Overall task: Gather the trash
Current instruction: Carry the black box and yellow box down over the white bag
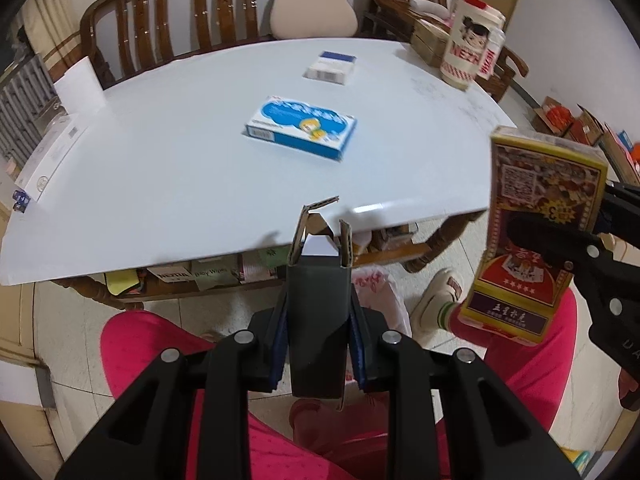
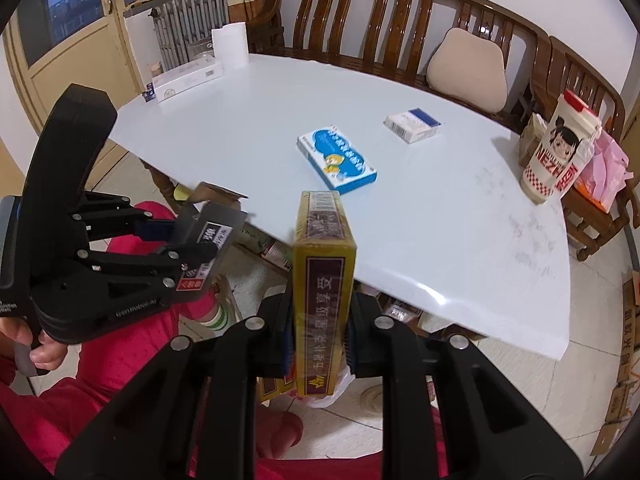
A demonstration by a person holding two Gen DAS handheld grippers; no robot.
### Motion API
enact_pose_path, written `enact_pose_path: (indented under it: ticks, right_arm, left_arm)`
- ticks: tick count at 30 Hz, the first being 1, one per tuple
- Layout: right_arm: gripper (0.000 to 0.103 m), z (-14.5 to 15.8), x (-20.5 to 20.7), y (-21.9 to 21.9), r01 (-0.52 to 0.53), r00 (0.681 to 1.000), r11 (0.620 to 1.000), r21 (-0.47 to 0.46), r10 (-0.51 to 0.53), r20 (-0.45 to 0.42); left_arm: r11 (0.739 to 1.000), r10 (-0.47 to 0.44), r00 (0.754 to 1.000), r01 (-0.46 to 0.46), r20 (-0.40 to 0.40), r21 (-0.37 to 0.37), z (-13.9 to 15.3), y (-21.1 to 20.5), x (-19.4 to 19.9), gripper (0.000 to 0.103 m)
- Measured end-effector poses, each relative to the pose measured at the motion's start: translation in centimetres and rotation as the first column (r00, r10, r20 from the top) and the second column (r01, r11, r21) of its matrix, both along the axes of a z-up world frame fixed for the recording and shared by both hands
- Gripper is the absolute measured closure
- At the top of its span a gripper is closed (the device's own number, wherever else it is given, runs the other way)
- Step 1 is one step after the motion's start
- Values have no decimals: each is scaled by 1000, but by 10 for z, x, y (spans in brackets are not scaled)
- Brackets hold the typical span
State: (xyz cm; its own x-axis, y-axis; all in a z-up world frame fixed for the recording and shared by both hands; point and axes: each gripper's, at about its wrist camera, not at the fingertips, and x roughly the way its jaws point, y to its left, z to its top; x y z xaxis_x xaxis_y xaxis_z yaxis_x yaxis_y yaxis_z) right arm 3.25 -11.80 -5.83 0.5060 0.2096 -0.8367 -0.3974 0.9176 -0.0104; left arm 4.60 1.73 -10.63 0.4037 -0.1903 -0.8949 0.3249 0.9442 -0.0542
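My left gripper [image 1: 318, 312] is shut on a dark grey open-topped carton [image 1: 318, 304], held in front of the table's near edge; it also shows in the right wrist view [image 2: 204, 248]. My right gripper [image 2: 320, 320] is shut on a yellow playing-card box [image 2: 323, 280], seen at the right of the left wrist view [image 1: 536, 236]. On the white table [image 1: 160, 168] lie a blue medicine box [image 1: 301, 127] [image 2: 337, 159] and a white-and-blue cigarette pack [image 1: 331, 66] [image 2: 413, 124].
A cartoon-printed cup [image 2: 558, 152] stands at the table's right edge. A long white box [image 2: 188, 78] and a paper roll [image 2: 229, 44] sit at the far left. A wooden bench [image 2: 400, 12] with a cushion [image 2: 466, 68] backs the table. A white plastic bag [image 1: 376, 300] lies below.
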Motion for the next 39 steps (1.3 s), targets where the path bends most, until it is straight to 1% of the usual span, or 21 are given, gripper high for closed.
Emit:
enact_pose_path:
  ticks: [6,11,18,21,26,30,35,39]
  right_arm:
    - [84,-12,-11,3,3,1000,1000,3,-3,-17]
    - [84,-28,-18,6,4,999,1000,5,-4,-37]
    - [84,-53,-19,8,13,997,1000,6,-12,-77]
    - [84,-65,-17,8,20,996,1000,-7,-21,-86]
    - [84,-93,-11,5,35,989,999,6,-33,-142]
    - [84,-115,-6,2,48,981,999,13,-45,-186]
    - [84,-141,5,-3,68,971,998,15,-62,-232]
    - [84,-165,13,-6,80,960,997,10,-75,-271]
  left_arm:
    - [999,-34,999,34,-36,8,-18,-5,-11,78]
    - [998,-54,997,54,-61,8,-35,-6,-18,77]
    - [998,-63,990,66,-127,19,-69,-6,-19,77]
    - [997,-71,986,73,-154,9,-84,-8,-19,77]
    - [997,-77,977,79,-199,1,-110,-14,-13,77]
    - [996,-85,966,89,-246,6,-133,-17,-6,77]
    - [995,-83,957,93,-279,22,-157,-21,3,77]
    - [995,-84,942,99,-326,29,-180,-27,11,77]
